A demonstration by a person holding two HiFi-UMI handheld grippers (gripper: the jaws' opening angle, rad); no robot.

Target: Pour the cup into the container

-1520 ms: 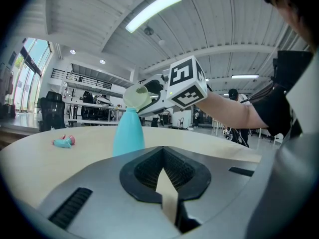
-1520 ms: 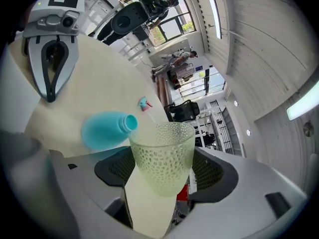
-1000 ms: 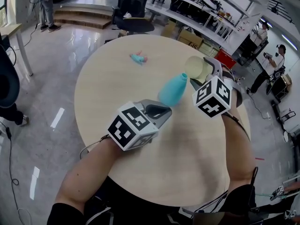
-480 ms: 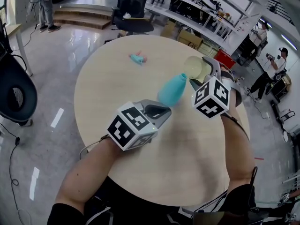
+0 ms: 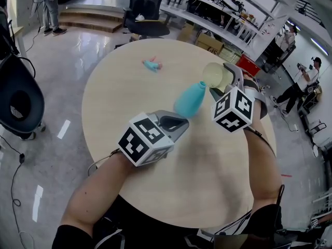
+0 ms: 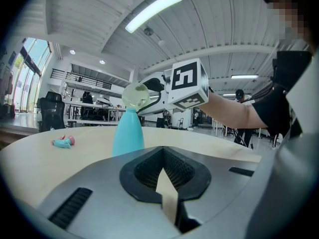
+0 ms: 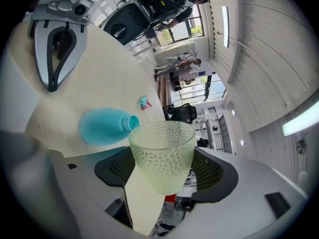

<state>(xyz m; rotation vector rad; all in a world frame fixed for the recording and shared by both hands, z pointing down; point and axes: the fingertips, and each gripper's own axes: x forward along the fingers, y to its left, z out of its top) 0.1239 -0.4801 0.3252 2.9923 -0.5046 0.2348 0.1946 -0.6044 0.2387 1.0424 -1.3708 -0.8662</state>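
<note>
Item: cup tipped at the bottle mouth, pour apparently at its start

Right gripper [image 7: 162, 171] held the dimpled glass cup [image 7: 162, 151] tilted, its rim just beside the mouth of the teal bottle [image 5: 190, 99], which stood upright near the tabletop's [image 5: 124, 82] centre. Left gripper [image 5: 175, 123] lay nearby, jaws drawn together and empty. No stream showed. Emptying likely remained.

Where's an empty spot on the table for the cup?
Bare table stretches left of the blue bottle, between the small toy and the left gripper. The near stretch behind both grippers is bare too. Crowded around the bottle, where the right gripper holds the cup.
</note>
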